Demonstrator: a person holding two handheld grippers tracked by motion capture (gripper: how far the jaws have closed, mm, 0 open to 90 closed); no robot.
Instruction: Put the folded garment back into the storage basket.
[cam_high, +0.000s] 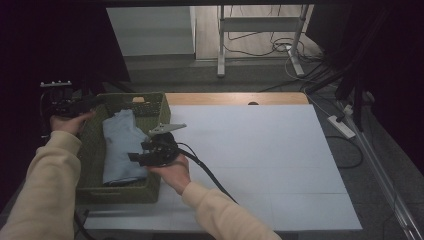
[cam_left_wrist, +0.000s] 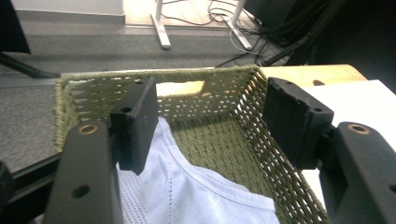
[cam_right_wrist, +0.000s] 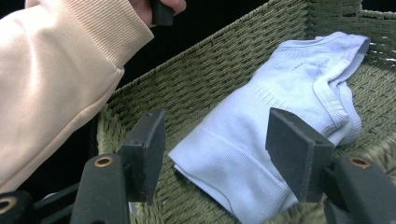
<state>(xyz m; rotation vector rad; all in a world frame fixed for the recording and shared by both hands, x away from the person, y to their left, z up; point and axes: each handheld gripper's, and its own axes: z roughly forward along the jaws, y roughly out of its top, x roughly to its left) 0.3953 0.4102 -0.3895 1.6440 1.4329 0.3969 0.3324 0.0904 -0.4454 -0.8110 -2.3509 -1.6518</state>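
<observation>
The right hand-held gripper (cam_high: 135, 157) hangs wide open by the near end of a folded light blue shirt (cam_high: 121, 146). The shirt lies long, near to far, inside the green basket (cam_high: 149, 189). The left hand-held gripper (cam_high: 99, 100) is wide open too.

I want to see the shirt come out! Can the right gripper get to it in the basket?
Probably yes. The right gripper hangs open just above the folded shirt, which lies uncovered in the open-topped basket, with nothing between its jaws and the cloth.

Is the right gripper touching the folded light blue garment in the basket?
Apart. In the right gripper view, the right gripper stands open, with the garment lying beyond its jaws in the green basket and woven floor showing between.
</observation>
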